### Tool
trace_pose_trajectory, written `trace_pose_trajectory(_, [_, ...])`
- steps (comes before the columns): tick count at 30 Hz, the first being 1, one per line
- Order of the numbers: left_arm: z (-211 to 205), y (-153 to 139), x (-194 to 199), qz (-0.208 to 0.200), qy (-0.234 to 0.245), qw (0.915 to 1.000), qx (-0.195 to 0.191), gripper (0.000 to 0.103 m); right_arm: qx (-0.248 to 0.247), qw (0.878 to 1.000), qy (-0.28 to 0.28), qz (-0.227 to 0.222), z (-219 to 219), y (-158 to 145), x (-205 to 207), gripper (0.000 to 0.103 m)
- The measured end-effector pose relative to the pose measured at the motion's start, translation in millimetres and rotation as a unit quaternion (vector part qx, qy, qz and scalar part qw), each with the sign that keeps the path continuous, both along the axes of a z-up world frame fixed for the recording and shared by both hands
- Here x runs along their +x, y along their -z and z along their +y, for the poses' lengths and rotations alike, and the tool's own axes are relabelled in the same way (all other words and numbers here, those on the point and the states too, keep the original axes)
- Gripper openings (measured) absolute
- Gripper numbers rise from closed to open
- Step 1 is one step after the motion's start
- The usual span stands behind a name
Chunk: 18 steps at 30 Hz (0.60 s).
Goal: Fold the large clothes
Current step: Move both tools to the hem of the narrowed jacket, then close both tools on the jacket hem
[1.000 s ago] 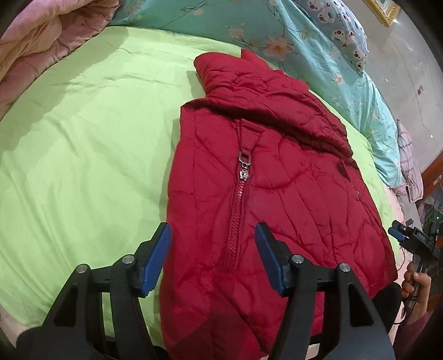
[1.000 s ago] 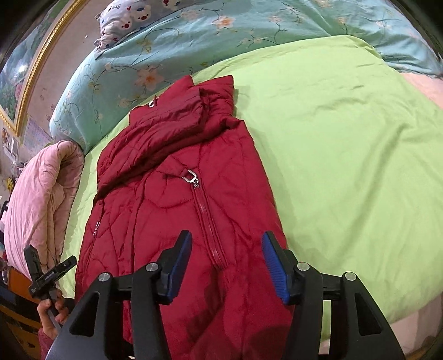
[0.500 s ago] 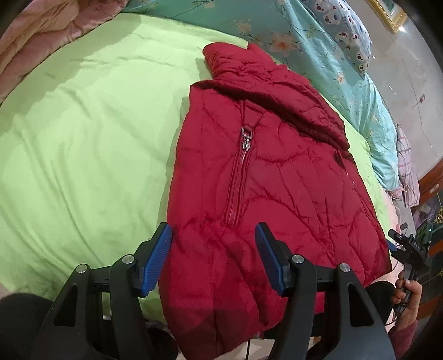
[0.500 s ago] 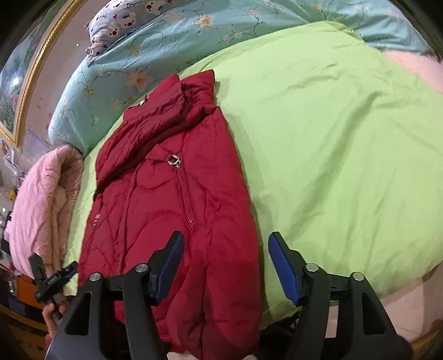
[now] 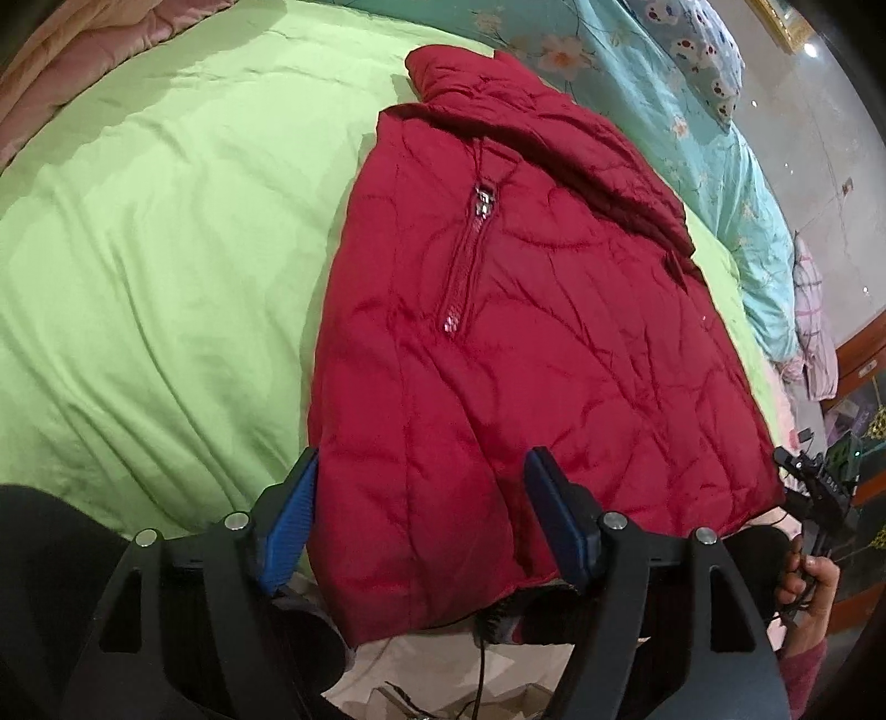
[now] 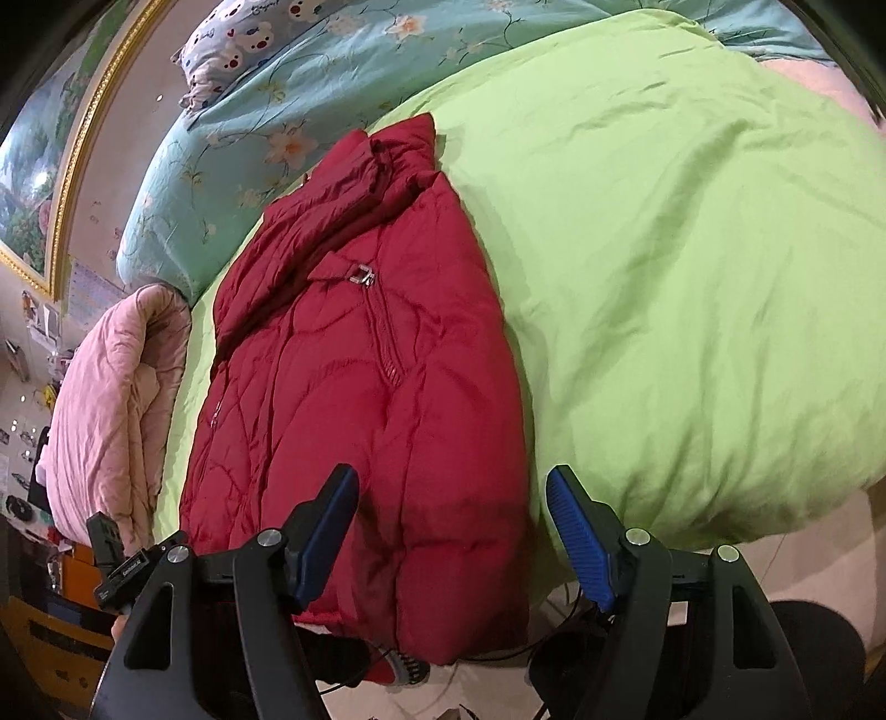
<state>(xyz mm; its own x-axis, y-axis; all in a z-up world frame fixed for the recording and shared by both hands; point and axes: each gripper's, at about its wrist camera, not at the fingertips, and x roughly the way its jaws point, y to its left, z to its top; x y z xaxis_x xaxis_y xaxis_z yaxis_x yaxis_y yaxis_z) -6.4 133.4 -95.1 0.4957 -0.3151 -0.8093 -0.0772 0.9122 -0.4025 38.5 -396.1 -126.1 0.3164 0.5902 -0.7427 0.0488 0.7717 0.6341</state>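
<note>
both tongs are spreading wider, pinching nothing — my left gripper (image 5: 421, 520) hangs over the red jacket's (image 5: 515, 343) near hem, my right gripper (image 6: 451, 531) over its other near corner. it lies lengthwise on the green sheet (image 5: 155, 266) — collar far, hem near, zipper up.

Home bedroom, green bedsheet (image 5: 166, 277), floral quilt (image 6: 232, 149), pillow (image 6: 238, 44)
</note>
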Motion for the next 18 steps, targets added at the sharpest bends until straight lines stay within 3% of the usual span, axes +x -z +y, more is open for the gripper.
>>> trace_pose_trajectory(6, [-7.3,13.3,-2.2,0.025,0.004,0.9994,-0.023,0.08,0.014,1.0,-0.002,0.007,6.1,6.3,-10.3,0.073])
trace_pose_trajectory(12, [-17.3,9.1,-5.4,0.003,0.019,0.9992,-0.035,0.078,0.008,0.999,-0.038,-0.001,20.0,2.4,-14.4,0.073])
trace_pose_trajectory(13, [-19.3,6.2,-6.4,-0.004,0.025,0.9989,-0.038,0.073,0.003,0.999,-0.041,-0.003,22.0,1.5,-15.2,0.066])
trace_pose_trajectory(14, [-21.1,2.4,-7.4,-0.011,0.029,0.9989,-0.034,0.061,-0.001,0.999,-0.044,-0.006,23.8,0.2,-15.2,0.051])
trace_pose_trajectory(15, [-22.1,0.0,-7.7,-0.014,0.03,0.9991,-0.027,0.059,-0.008,0.999,-0.045,-0.009,24.8,-1.7,-15.2,0.042])
trace_pose_trajectory(18, [-17.7,5.2,-5.4,-0.001,0.022,0.9992,-0.034,0.059,0.008,0.999,-0.036,-0.009,20.5,-1.3,-14.3,0.039])
